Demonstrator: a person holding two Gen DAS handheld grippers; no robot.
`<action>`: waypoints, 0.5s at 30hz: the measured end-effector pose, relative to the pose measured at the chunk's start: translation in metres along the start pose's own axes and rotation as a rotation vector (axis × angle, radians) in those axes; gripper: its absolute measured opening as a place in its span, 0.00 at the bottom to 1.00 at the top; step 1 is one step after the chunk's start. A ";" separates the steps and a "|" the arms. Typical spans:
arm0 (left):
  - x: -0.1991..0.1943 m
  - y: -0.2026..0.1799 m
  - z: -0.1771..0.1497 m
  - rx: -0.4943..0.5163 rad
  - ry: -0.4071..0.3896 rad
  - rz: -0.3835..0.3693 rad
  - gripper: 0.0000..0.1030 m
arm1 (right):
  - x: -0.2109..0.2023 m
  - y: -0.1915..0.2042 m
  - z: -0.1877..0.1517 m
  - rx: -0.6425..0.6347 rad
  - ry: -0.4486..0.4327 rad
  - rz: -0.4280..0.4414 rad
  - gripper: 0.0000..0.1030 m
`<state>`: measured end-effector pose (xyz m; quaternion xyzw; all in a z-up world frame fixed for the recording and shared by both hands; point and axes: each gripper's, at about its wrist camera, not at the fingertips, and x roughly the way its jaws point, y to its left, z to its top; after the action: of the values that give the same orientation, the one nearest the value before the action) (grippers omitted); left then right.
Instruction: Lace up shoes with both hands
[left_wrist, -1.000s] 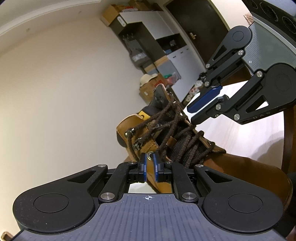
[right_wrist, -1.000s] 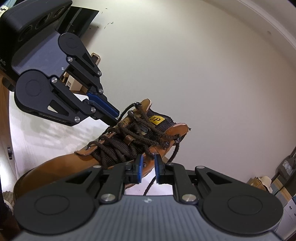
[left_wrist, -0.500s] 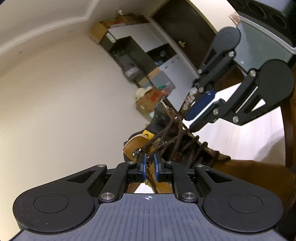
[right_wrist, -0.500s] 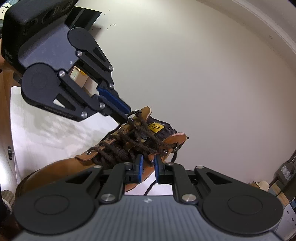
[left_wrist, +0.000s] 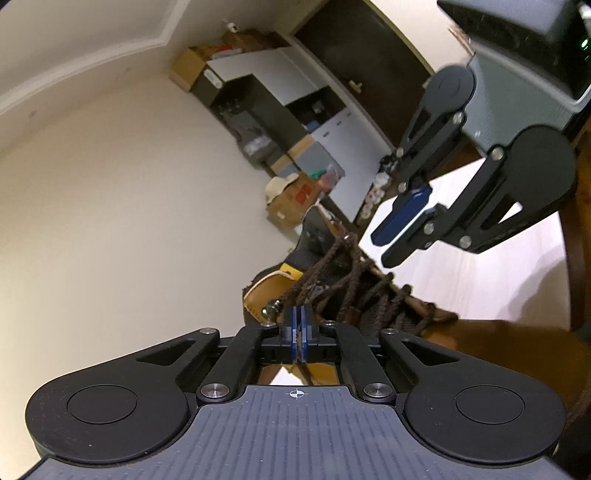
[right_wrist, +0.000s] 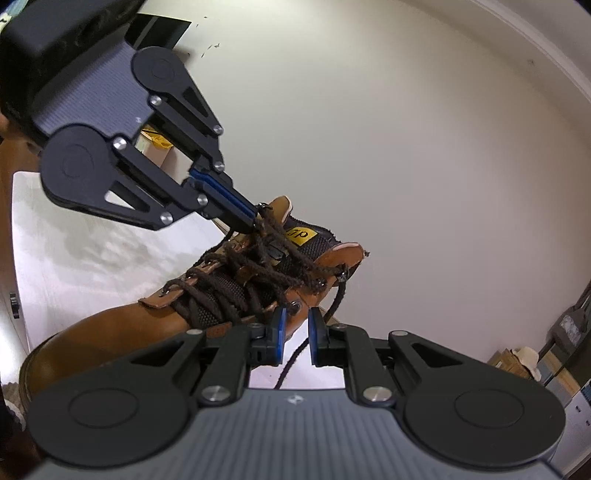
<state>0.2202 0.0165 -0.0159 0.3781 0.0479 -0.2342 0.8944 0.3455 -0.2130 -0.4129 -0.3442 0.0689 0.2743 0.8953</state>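
A pale white tabletop (right_wrist: 74, 266) carries a tan leather boot (right_wrist: 122, 332), which lies tilted near its far edge.

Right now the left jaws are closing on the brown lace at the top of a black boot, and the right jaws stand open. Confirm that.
Wrong on one point: the boot is tan, not black, as the right wrist view shows. The left gripper is closing on the brown lace at its top, and the right gripper stands open.
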 end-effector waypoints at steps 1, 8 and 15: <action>0.000 0.001 -0.003 -0.011 0.007 0.000 0.02 | 0.000 -0.001 0.000 0.017 -0.001 0.005 0.13; -0.004 0.005 -0.011 -0.071 -0.009 0.005 0.05 | -0.004 -0.004 0.003 0.062 -0.023 0.023 0.13; -0.006 0.003 -0.021 -0.103 -0.018 0.014 0.07 | -0.008 0.005 0.007 -0.025 -0.049 -0.037 0.13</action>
<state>0.2181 0.0356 -0.0272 0.3299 0.0491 -0.2286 0.9146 0.3352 -0.2089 -0.4080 -0.3499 0.0370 0.2668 0.8972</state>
